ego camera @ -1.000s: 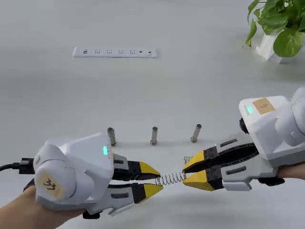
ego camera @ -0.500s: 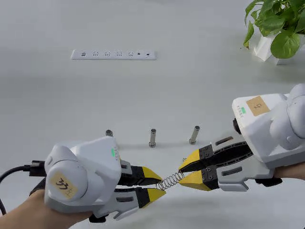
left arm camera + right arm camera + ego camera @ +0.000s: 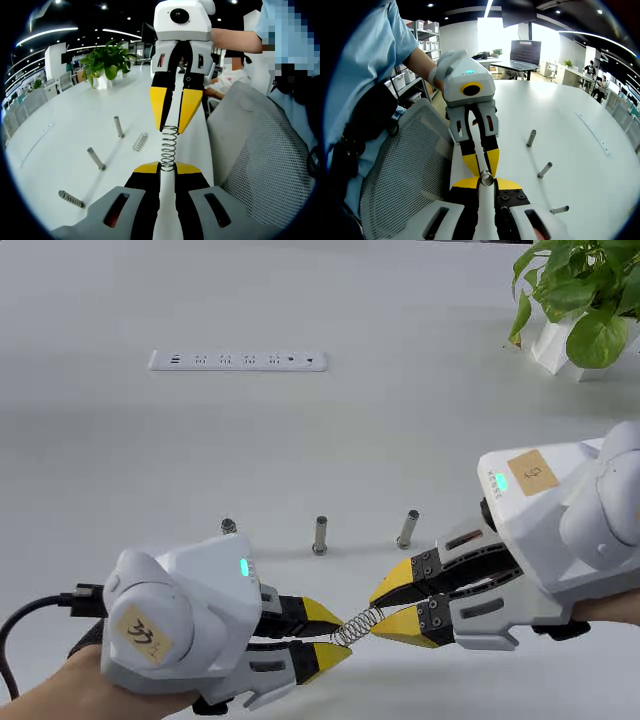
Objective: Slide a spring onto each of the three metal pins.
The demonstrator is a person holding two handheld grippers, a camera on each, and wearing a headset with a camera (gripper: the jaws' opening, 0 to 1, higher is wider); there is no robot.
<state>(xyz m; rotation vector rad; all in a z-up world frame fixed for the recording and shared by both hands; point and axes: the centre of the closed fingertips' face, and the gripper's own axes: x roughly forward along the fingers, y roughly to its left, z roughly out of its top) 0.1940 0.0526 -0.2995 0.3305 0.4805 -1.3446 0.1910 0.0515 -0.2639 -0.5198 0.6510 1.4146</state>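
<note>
Pins: we count three, in a row mid-frame in the head view: left pin (image 3: 228, 526), middle pin (image 3: 320, 535), right pin (image 3: 407, 529).
Springs: we count three. The held spring (image 3: 357, 625) spans both grippers at lower centre. In the left gripper view, a loose spring (image 3: 140, 141) lies on the table (image 3: 75, 120) beside the pins, and a third spring (image 3: 70, 199) sits on a pin at lower left.
Left gripper (image 3: 345, 633): jaws pinch one end of the held spring.
Right gripper (image 3: 372, 618): jaws pinch the other end.
</note>
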